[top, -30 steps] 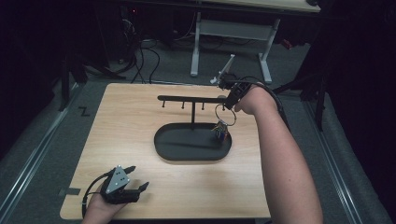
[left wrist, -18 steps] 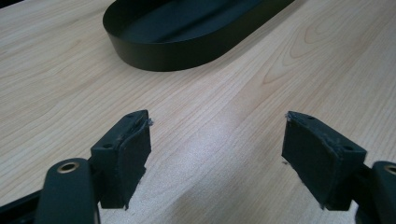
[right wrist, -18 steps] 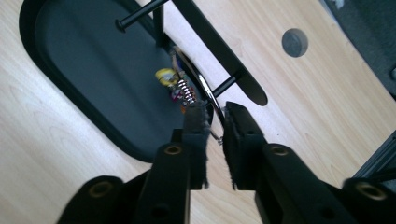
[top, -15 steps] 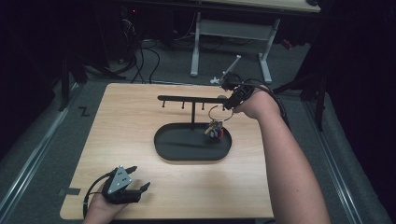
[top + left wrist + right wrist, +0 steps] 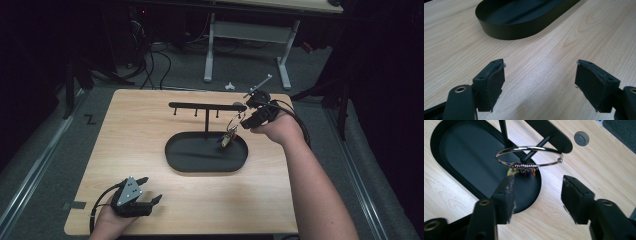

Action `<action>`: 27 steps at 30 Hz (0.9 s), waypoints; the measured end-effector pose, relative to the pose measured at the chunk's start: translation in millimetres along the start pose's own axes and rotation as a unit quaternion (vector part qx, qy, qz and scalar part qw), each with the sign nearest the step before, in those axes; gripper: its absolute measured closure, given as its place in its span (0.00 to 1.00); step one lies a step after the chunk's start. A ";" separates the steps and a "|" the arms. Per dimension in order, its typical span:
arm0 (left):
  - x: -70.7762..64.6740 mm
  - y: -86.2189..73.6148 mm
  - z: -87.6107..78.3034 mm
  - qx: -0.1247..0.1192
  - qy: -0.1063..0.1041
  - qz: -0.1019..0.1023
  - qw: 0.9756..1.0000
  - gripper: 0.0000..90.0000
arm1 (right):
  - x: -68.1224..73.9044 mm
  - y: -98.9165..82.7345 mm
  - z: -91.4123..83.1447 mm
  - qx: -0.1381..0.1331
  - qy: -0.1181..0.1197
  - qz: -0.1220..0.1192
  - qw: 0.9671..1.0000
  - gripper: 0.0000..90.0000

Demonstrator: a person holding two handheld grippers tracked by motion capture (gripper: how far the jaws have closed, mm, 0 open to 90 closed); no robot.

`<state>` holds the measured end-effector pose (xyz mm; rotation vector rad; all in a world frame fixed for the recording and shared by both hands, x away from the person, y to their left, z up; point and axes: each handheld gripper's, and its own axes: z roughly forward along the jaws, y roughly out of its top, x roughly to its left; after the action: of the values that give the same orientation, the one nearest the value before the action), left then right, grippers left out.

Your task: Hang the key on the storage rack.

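From the high view, a wooden tabletop (image 5: 150,150) is carrying a black oval tray (image 5: 206,154) near its middle, with a post rising from the tray to a horizontal black bar (image 5: 202,106) fitted with small pegs. The right gripper (image 5: 248,116) is hovering by the bar's right end, toward the far right corner of the tabletop, the person's right hand (image 5: 276,128) gripping it from behind. A thin bangle (image 5: 233,121) with coloured charms is hanging at that end of the bar, above the tray's right end. The left gripper (image 5: 147,197) is resting close to the near edge, toward the near left corner, well apart from the tray, and bare wood is lying open all round it and along the left edge. In the left gripper view, its jaws are standing wide apart over bare wood with nothing between them, the tray's (image 5: 524,22) rounded wall lying ahead. In the right gripper view, its jaws are also spread apart, holding nothing; the bangle (image 5: 529,157) is hanging just beyond the tips, seemingly looped over a peg under the bar (image 5: 549,135), with a beaded coil and charms dangling over the tray's (image 5: 461,157) floor. Open wood is running past the tray's rim toward a grey round cap (image 5: 581,138) near the tabletop's edge.
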<state>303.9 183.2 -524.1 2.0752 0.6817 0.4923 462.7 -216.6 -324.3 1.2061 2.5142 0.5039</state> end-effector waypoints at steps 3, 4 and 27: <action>-0.6 -0.1 1.0 -0.001 0.001 0.001 1.000 0.27 | 0.1 -8.3 4.3 -0.007 0.000 0.008 1.000 0.44; -0.5 -0.1 1.1 0.001 0.000 0.002 1.000 0.27 | 0.5 -10.8 6.3 -0.008 -0.003 0.012 1.000 0.43; -3.5 0.8 2.2 0.001 0.002 0.012 1.000 0.27 | 38.0 -72.4 49.7 -0.112 -0.052 0.052 0.991 0.14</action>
<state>302.6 179.3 -524.9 2.0868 0.6615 0.5103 411.2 -219.9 -404.9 1.2476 2.2473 0.7091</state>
